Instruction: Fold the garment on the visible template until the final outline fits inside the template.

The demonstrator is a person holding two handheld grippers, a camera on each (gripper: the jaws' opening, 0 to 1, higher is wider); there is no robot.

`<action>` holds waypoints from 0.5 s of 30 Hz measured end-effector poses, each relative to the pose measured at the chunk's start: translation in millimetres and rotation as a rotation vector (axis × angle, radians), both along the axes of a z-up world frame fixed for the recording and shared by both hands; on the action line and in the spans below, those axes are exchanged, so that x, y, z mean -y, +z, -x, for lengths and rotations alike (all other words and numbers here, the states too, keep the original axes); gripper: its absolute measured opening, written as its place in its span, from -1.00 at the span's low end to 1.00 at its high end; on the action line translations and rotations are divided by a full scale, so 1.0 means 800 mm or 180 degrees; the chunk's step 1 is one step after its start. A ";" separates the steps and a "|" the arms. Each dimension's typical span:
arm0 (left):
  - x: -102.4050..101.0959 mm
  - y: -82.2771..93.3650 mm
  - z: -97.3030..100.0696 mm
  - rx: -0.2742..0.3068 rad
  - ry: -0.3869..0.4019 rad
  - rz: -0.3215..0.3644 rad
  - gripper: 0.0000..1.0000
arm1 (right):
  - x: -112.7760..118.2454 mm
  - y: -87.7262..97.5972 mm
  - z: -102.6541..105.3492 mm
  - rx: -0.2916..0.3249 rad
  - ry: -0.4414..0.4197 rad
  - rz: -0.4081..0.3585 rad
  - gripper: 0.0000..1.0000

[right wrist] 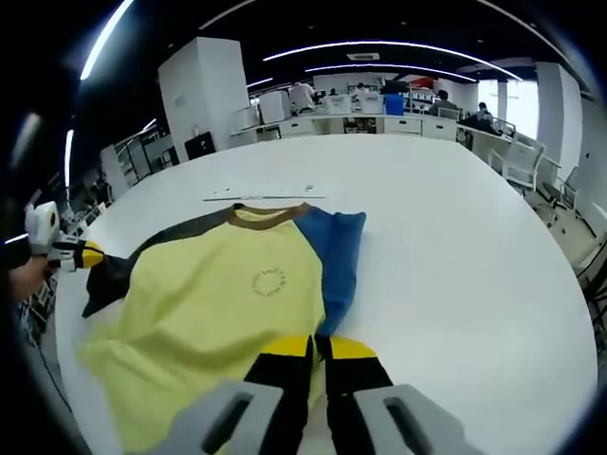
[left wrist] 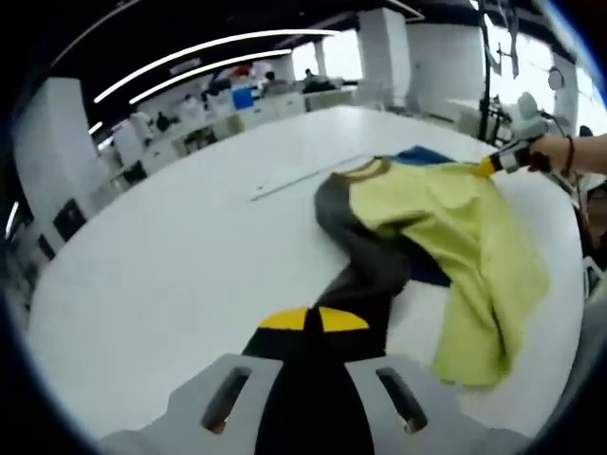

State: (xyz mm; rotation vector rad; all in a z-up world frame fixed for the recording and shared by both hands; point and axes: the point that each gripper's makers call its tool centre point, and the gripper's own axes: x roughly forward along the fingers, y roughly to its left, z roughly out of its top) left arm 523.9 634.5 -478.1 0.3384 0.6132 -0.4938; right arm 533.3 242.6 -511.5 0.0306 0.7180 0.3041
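— Where's the shirt (right wrist: 223, 313) right now?

— Spread on the white counter (right wrist: 455, 256), mostly flat in the right gripper view: yellow body, a dark sleeve out to the left, a blue sleeve to the right, brown collar at the far end. In the left gripper view it is rumpled, with the yellow cloth bunched and partly draped over the dark sleeve.

— And the grippers?

— The left gripper (left wrist: 313, 320) has its jaws together on the dark sleeve (left wrist: 365, 256); the cloth runs straight out from between the yellow tips. The right gripper (right wrist: 318, 349) has its jaws closed at the near hem, where the yellow meets the blue, and I judge it is pinching the cloth there, though the hold itself is hard to see. In each view the other gripper shows at the shirt's far side, held by a person's hand (left wrist: 569, 152).

— Which step is this, then?

— Early, I'd say: a first fold, with the dark sleeve about to be carried across the body. No fold looks finished.

— Can you see the template?

— Not clearly. A thin pale strip (right wrist: 266, 193) lies on the counter just beyond the collar; whether it belongs to the template I can't tell.

— Next move?

— Probably lift the sleeve and lay it over the yellow body while the other gripper holds the hem down, so the shirt doesn't slide. The bunched cloth will want smoothing.
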 end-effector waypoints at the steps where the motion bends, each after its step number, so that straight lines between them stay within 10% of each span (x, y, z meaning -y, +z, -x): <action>1: -0.009 -0.002 -0.001 0.0001 0.0034 -0.0063 -1.00 | 0.001 0.000 0.001 -0.0010 0.0017 0.0010 -1.00; 15: -0.064 -0.009 -0.012 -0.0005 0.0334 -0.0267 -1.00 | 0.002 -0.003 0.006 -0.0078 0.0058 0.0017 -1.00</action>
